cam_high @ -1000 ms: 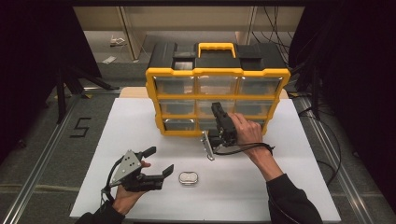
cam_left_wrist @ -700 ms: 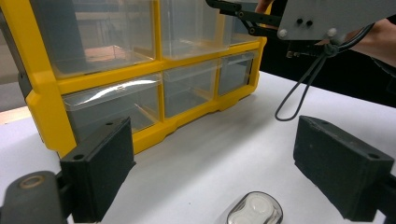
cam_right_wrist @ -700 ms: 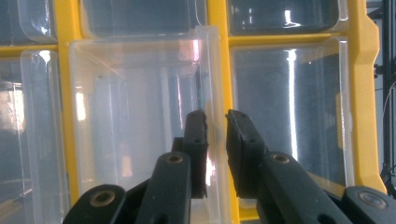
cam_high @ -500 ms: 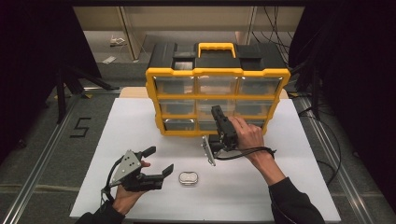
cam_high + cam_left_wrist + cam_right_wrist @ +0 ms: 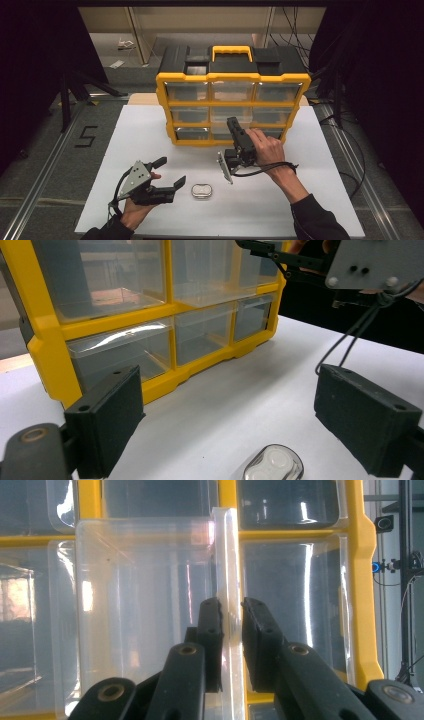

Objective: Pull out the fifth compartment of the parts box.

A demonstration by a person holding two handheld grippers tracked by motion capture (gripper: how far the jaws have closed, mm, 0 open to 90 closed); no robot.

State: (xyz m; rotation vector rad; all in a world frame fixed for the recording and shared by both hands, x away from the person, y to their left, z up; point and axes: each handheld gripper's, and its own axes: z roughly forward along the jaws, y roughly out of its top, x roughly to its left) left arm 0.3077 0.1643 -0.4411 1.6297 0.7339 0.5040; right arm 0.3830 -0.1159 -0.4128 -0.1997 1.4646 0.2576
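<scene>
A yellow and black organizer (image 5: pixel 232 77) with clear drawers stands upright at the back of the white table (image 5: pixel 310 200). My right gripper (image 5: pixel 231 124) is shut on the front lip of a clear drawer (image 5: pixel 145 605) in the bottom row, middle column; the right gripper view has the jaws (image 5: pixel 231 615) clamped on that lip, with the drawer drawn a little out of the yellow frame (image 5: pixel 360 580). My left gripper (image 5: pixel 171 171) stands open low over the table, holding nothing. A small clear oval case (image 5: pixel 201 191) lies just right of it, between and below the jaws (image 5: pixel 272 467).
The organizer (image 5: pixel 100 325) fills the back of the left gripper view, with the right gripper's grey plate (image 5: pixel 370 262) and cable at the upper right. Dark floor and metal rails surround the table; a "5" mark (image 5: pixel 86 136) is on the left floor.
My right gripper has drawn back slightly toward the person with the drawer lip in it. The left gripper and the oval case have stayed put.
</scene>
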